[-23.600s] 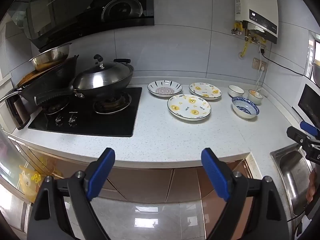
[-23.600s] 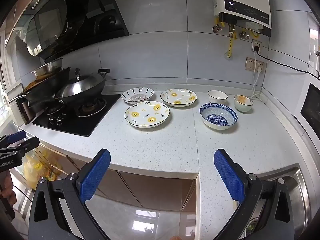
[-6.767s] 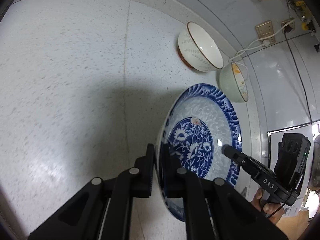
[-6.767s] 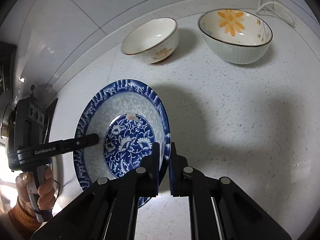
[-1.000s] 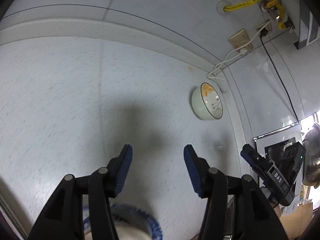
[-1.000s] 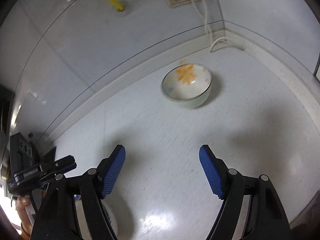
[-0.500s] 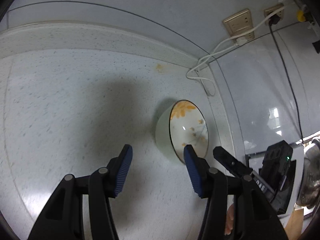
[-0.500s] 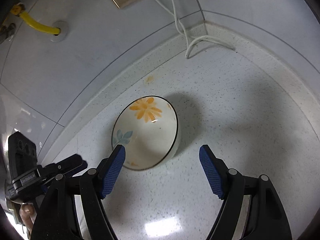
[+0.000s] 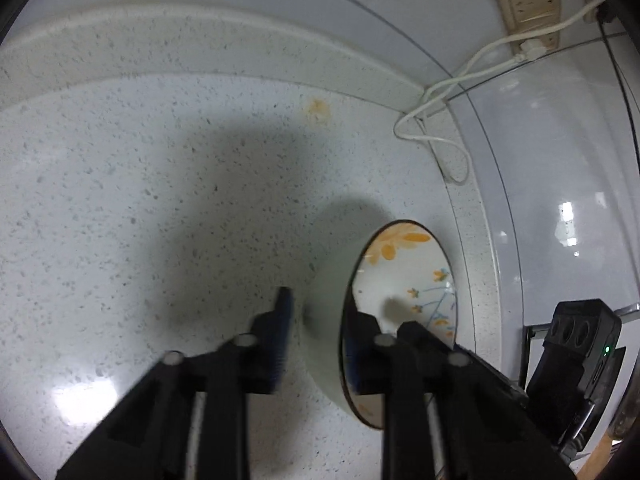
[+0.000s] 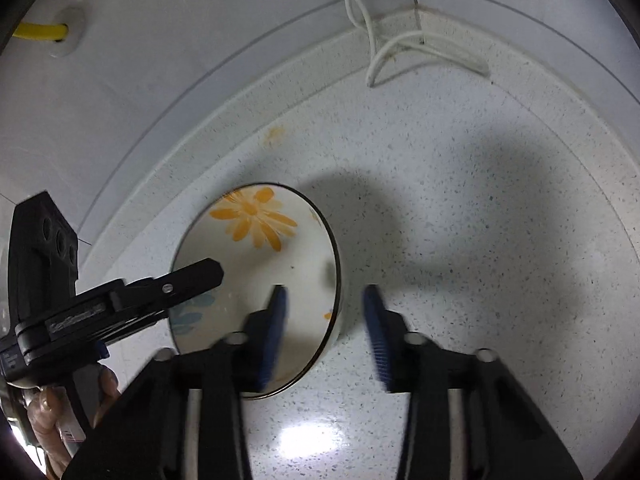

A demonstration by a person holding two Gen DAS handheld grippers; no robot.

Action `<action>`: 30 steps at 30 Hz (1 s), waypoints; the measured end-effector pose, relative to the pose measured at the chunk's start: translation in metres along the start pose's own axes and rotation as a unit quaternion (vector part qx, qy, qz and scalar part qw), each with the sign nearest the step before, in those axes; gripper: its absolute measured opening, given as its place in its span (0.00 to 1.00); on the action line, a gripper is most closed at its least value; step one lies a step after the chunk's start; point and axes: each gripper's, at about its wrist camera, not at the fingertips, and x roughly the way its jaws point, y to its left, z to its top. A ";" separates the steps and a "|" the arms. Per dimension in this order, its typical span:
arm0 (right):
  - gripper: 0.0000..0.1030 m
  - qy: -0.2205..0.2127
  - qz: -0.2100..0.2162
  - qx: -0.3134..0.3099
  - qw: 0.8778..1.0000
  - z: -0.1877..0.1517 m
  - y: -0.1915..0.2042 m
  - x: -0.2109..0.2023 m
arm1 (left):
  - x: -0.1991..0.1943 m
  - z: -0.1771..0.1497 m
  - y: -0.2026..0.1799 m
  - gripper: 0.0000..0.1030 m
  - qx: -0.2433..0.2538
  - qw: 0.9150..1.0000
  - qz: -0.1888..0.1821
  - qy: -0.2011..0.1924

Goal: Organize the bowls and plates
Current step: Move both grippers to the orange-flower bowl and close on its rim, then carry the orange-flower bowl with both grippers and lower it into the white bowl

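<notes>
One speckled white countertop (image 9: 120, 184) fills both wrist views, its raised back edge curving into a grey tiled wall (image 9: 400, 8). One bowl (image 10: 256, 280), white with an orange flower painted inside and a dark rim, stands on the countertop near the corner; it lies at about 4 o'clock in the left wrist view and at about 8 o'clock of centre in the right wrist view.

Two hand-held grippers straddle opposite sides of its rim. The left gripper (image 9: 320, 328) has one finger outside the wall and one inside the bowl; its jaws have just been closing, and motion blur leaves unclear whether the pads press on the wall. The right gripper (image 10: 326, 328) likewise has one blue pad (image 10: 276, 320) inside the bowl and one outside, its jaws also just closing, with visible gaps to the wall on both sides.

One white cable (image 9: 436, 128) loops into the corner at 2 o'clock, rising to one wall socket (image 9: 528, 4). One small orange stain (image 9: 318, 106) marks the countertop.
</notes>
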 end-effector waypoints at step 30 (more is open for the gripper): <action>0.18 -0.017 0.043 -0.069 0.997 -0.118 0.110 -0.137 | -0.213 -0.146 0.011 0.14 -0.045 0.996 -0.017 -0.070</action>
